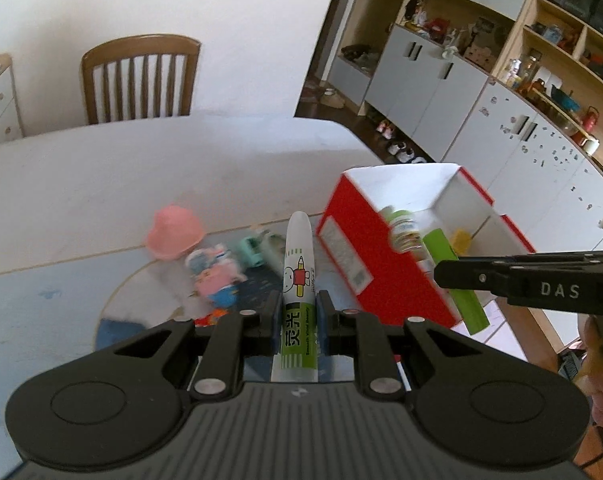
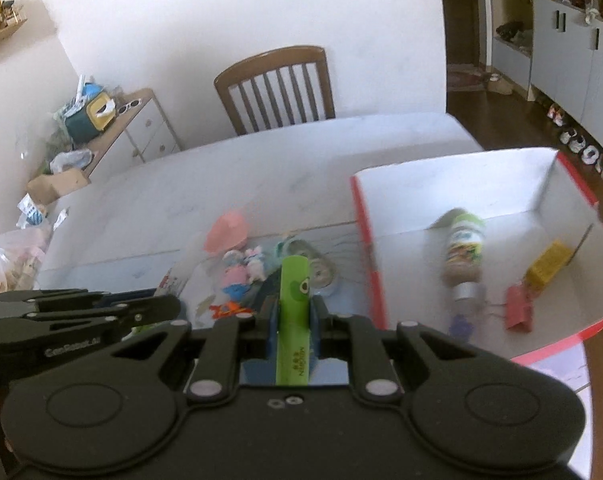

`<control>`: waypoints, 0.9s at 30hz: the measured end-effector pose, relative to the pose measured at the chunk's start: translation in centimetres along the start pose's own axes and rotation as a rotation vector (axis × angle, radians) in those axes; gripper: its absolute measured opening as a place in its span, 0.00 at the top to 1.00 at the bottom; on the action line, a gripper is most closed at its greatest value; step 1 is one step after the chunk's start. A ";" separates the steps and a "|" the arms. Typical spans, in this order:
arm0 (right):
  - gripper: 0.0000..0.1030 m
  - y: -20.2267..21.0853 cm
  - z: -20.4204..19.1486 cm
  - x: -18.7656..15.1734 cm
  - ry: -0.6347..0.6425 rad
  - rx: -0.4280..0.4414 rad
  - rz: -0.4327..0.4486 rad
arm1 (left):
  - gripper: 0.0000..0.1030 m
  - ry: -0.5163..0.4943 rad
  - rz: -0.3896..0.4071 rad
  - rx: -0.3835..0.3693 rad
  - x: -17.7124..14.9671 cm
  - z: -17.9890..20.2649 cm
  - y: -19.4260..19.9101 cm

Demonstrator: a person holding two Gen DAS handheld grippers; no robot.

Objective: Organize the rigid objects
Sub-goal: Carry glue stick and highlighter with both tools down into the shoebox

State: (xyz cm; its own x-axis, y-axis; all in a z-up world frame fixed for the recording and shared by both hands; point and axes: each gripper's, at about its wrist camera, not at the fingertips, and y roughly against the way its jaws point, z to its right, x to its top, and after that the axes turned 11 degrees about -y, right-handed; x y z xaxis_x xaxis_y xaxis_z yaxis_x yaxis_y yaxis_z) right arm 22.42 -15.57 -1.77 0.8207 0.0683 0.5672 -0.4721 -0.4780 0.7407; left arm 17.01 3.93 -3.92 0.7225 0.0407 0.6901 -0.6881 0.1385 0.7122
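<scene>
A: What does each hand-held gripper hold?

B: The left hand-held gripper [image 1: 297, 312] is clamped on a white tube [image 1: 298, 280] with a green label and a cartoon figure; its rounded tip points toward the far edge of the tabletop [image 1: 141, 168]. The right hand-held gripper [image 2: 293, 316] is clamped on a green stick [image 2: 294, 312] that juts forward between its pads.

A: And where are the other things?

B: A red box [image 2: 363, 240] with a white inside stands at the right side of the tabletop. In it lie a jar [image 2: 463, 248] on its side, a yellow block [image 2: 549, 266] and a pink clip [image 2: 519, 308]. Left of the box, loose on the tabletop, sit a pink hat [image 1: 173, 236], a small cartoon figure [image 1: 215, 276] and a mint-green piece [image 1: 251, 250], close together.

A: And beyond the tabletop?

B: A wooden chair [image 1: 137, 76] stands at its far edge against a white wall, and shelves with grey doors [image 1: 481, 92] run along the right.
</scene>
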 end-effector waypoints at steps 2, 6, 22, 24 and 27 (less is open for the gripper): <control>0.85 0.6 1.2 0.4 -0.001 -0.003 0.010 | 0.83 -0.010 0.006 -0.002 0.7 1.3 -0.1; 0.85 1.4 3.6 1.4 -0.009 -0.010 0.028 | 0.83 -0.024 0.012 0.001 1.9 3.6 -0.7; 0.85 2.7 13.9 4.4 -0.023 -0.045 0.056 | 0.83 -0.044 -0.013 0.023 5.8 11.9 -6.4; 0.85 2.7 15.1 4.7 -0.025 -0.050 0.057 | 0.83 -0.056 -0.002 0.039 6.4 12.6 -6.6; 0.85 2.5 17.0 5.3 -0.028 -0.060 0.058 | 0.83 -0.066 0.003 0.048 7.3 13.5 -7.0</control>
State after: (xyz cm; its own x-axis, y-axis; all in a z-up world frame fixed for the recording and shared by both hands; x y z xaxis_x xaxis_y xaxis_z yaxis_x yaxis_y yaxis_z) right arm 31.01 -31.26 -3.05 0.7995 0.0172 0.6005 -0.5373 -0.4267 0.7275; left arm 26.25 -10.12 -2.14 0.7155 -0.0241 0.6982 -0.6940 0.0911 0.7142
